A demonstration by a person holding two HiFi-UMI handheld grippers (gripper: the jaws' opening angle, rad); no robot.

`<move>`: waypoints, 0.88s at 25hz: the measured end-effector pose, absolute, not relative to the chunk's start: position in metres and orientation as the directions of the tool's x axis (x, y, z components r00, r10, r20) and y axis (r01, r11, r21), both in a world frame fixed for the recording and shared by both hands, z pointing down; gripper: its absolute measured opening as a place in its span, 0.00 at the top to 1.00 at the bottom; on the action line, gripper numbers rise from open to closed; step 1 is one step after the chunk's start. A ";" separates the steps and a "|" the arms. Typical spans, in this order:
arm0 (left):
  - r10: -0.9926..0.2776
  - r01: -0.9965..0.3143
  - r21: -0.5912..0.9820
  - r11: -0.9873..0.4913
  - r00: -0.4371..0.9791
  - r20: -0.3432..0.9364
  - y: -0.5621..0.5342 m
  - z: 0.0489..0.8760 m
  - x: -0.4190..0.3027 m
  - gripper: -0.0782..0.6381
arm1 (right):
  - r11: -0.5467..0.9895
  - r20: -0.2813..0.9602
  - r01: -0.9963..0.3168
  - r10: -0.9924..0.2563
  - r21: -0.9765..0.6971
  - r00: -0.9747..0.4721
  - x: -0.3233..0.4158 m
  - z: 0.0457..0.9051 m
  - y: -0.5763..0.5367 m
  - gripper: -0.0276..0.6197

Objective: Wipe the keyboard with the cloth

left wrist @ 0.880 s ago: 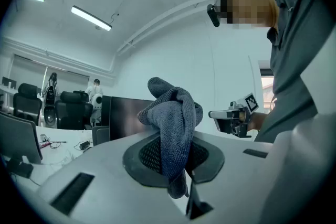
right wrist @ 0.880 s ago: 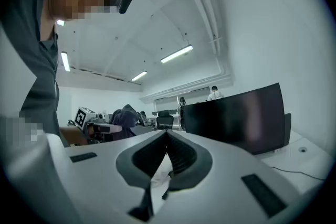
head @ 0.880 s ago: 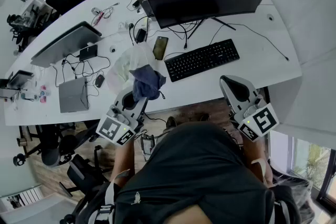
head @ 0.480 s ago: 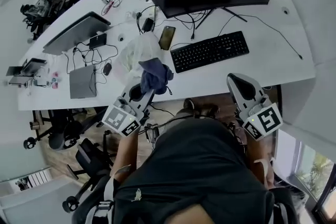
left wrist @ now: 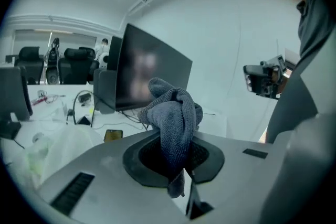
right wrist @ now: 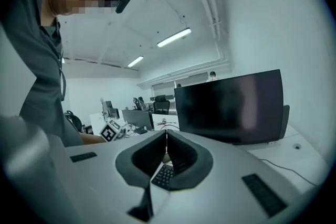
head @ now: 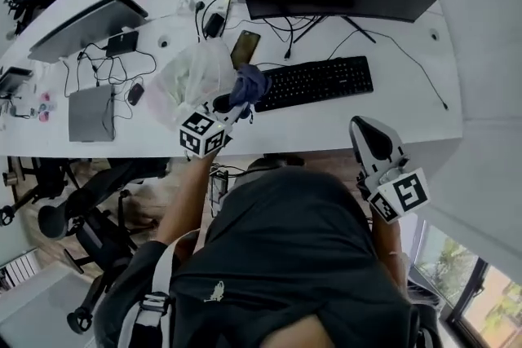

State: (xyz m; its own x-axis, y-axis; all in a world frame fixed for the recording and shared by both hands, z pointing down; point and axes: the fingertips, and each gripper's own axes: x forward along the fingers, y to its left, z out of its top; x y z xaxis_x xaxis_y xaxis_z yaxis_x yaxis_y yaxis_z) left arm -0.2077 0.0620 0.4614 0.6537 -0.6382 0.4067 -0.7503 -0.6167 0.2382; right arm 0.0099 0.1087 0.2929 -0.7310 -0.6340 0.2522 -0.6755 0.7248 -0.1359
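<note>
Holding one cloth (left wrist: 170, 113) in clamped left gripper (head: 229, 108) at left end of one keyboard (head: 314, 82); right gripper (right wrist: 166, 139) closed tight, empty.

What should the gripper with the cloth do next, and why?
Probably lower the cloth onto the left end of the keyboard. The left gripper is shut on the cloth and holds it right at that end, but the pictures do not show it pressing on the keys, so wiping likely cannot start until it touches down.
</note>
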 end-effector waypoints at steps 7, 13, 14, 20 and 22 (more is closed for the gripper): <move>-0.517 -0.766 0.221 -0.604 0.588 0.622 -0.012 0.598 -0.199 0.85 | 0.734 0.392 -0.673 -0.596 -0.089 -0.701 -0.023 0.300 0.092 0.94; -0.167 -0.575 0.226 -0.786 0.550 0.818 0.073 0.661 -0.165 0.85 | 0.767 0.447 -0.638 -0.548 -0.068 -0.707 -0.041 0.304 0.068 0.94; -0.100 -0.531 0.258 -0.807 0.554 0.827 0.098 0.666 -0.156 0.85 | 0.767 0.453 -0.638 -0.545 -0.070 -0.705 -0.041 0.304 0.064 0.94; -0.256 -0.605 0.220 -0.765 0.600 0.758 0.053 0.645 -0.148 0.85 | 0.780 0.489 -0.621 -0.513 -0.077 -0.705 -0.039 0.316 0.052 0.94; -0.294 -0.626 0.183 -0.758 0.578 0.761 0.016 0.647 -0.152 0.85 | 0.782 0.499 -0.618 -0.505 -0.081 -0.705 -0.039 0.318 0.050 0.94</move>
